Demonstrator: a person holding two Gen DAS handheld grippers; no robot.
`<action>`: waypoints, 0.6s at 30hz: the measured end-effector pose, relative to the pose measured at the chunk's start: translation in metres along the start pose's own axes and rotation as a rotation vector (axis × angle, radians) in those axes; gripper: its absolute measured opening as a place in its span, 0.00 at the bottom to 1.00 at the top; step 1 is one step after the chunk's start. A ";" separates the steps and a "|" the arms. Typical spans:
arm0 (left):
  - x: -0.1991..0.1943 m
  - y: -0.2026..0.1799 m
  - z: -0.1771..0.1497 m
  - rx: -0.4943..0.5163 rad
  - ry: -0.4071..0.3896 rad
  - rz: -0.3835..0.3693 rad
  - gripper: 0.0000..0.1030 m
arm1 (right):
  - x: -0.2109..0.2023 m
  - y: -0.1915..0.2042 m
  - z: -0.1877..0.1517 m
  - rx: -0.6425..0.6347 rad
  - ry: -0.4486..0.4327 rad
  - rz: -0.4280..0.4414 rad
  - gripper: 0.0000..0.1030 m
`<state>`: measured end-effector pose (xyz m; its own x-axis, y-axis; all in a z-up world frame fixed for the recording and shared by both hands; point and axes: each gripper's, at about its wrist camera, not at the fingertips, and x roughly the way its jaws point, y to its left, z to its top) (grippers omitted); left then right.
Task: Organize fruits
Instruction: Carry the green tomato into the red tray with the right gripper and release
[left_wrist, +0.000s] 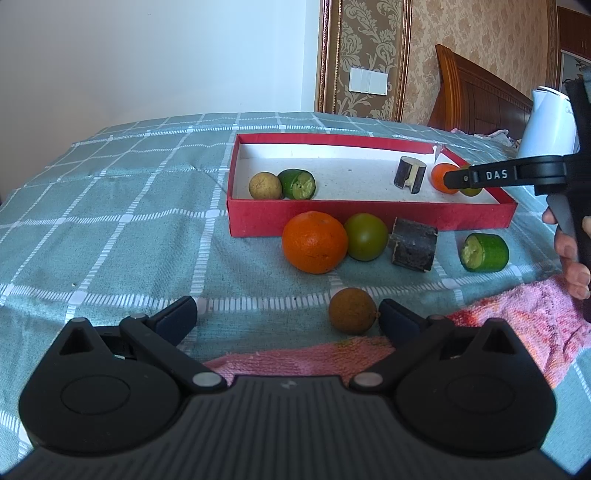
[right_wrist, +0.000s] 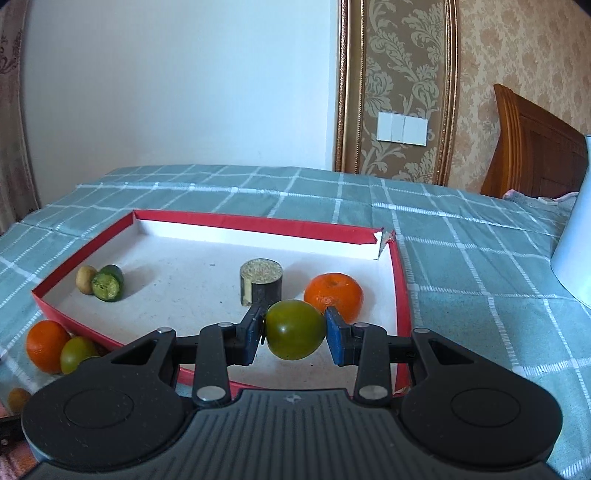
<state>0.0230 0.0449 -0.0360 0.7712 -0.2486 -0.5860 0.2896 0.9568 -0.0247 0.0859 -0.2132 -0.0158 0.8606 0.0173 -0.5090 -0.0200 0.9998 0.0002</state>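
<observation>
A round, smooth green tomato-like fruit (right_wrist: 294, 329) sits pinched between the two blue pads (right_wrist: 337, 331) of the right gripper (right_wrist: 294, 330), held clear above the white floor of the shallow red cardboard tray (right_wrist: 236, 223) near its right end. In the left wrist view the same gripper reaches in from the right over that end of the tray, a person's hand (left_wrist: 571, 254) on its handle.

Inside the tray, just behind the held fruit, lie a small orange mandarin (right_wrist: 333, 295) and an upright dark cylinder with a pale speckled top (right_wrist: 261, 281). At the tray's far left a short green cucumber-like piece with a pale cut face (right_wrist: 108, 283) touches a small yellowish-brown round fruit (right_wrist: 85, 279).

Outside, along the tray's near wall on the teal checked cloth (left_wrist: 110, 221), a large orange (left_wrist: 314, 242) touches a second green round fruit (left_wrist: 366, 237); beside them lies a dark bark-like cylinder on its side (left_wrist: 413, 244), and further right a second green cut piece (left_wrist: 484, 252) — apart from the rest.

The left gripper (left_wrist: 287, 316) hangs low over the cloth with its jaws spread wide, gripping nothing — a brown rough-skinned round fruit (left_wrist: 352, 311) lies just inside its right finger, at the edge of a pink towel (left_wrist: 517, 314)
</observation>
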 end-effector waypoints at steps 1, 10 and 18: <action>0.000 0.000 0.000 0.000 0.000 0.000 1.00 | 0.002 0.000 0.000 0.002 0.005 -0.001 0.35; 0.000 0.000 0.000 0.000 0.000 0.000 1.00 | 0.017 0.001 0.000 0.017 0.046 -0.024 0.35; 0.000 -0.001 0.000 0.008 0.004 0.007 1.00 | 0.029 -0.004 -0.002 0.036 0.090 -0.040 0.35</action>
<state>0.0233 0.0442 -0.0360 0.7707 -0.2416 -0.5896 0.2893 0.9571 -0.0140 0.1096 -0.2163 -0.0325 0.8113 -0.0217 -0.5842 0.0330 0.9994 0.0087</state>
